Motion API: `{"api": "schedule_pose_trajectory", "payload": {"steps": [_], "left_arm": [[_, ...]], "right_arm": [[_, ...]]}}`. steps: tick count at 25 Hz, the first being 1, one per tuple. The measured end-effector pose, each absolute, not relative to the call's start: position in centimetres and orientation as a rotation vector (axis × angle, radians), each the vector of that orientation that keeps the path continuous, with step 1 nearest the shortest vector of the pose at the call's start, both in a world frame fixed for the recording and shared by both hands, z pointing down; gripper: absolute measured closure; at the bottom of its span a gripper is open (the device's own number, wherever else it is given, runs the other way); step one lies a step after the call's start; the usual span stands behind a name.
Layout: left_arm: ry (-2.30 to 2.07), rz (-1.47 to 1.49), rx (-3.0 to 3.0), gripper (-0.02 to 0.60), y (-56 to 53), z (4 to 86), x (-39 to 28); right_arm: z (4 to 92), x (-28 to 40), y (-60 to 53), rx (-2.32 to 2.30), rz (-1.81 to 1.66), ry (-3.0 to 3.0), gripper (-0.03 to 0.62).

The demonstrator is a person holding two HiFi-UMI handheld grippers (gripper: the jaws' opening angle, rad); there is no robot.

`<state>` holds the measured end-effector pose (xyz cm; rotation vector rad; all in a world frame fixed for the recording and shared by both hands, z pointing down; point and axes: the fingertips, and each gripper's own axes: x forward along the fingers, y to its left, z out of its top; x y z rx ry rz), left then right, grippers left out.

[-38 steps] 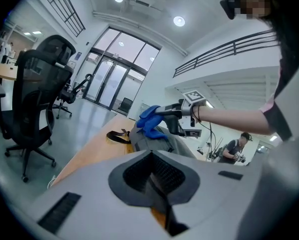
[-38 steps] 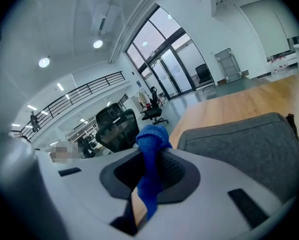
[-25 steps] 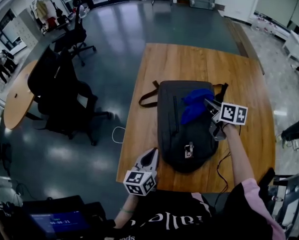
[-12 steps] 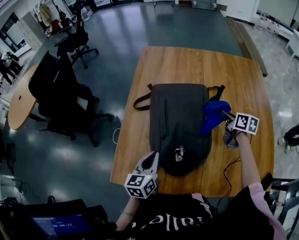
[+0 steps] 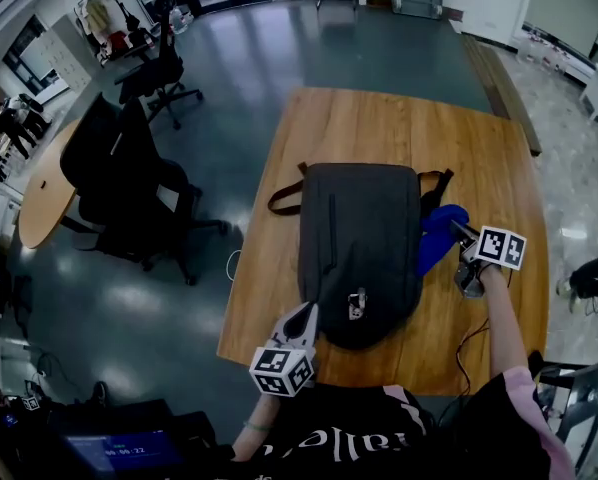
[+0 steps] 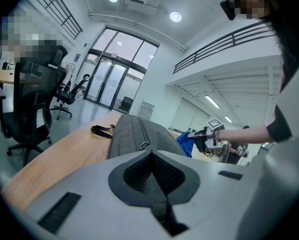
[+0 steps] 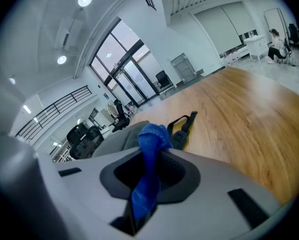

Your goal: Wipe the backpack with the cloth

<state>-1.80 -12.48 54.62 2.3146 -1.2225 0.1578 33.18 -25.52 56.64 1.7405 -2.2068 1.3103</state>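
A dark grey backpack lies flat on the wooden table, straps toward the far side. It also shows in the left gripper view as the backpack. My right gripper is shut on a blue cloth, which hangs just off the backpack's right edge over the table. In the right gripper view the cloth is pinched between the jaws, with the backpack beyond. My left gripper sits at the table's near edge by the backpack's near left corner, jaws shut and empty.
Black office chairs stand on the floor left of the table. A round wooden table is further left. A thin cable runs across the near right part of the table. A strap sticks out from the backpack's far left.
My right gripper has carried the blue cloth from the backpack's top rightward, off its right edge. The left gripper has stayed in place.
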Motion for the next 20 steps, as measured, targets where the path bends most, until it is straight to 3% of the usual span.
{"api": "schedule_pose_trajectory", "payload": {"steps": [8, 20], "left_arm": [[-1.238, 0.126, 2.306, 0.583, -13.4, 54.3, -5.1], [-1.238, 0.074, 2.297, 0.583, -16.0, 54.5, -12.0]], "right_arm": [[47.7, 26.3, -30.8, 1.679, 1.116, -2.42, 0.539], [42.2, 3.6, -38.9, 1.291, 1.111, -2.686, 0.539]]}}
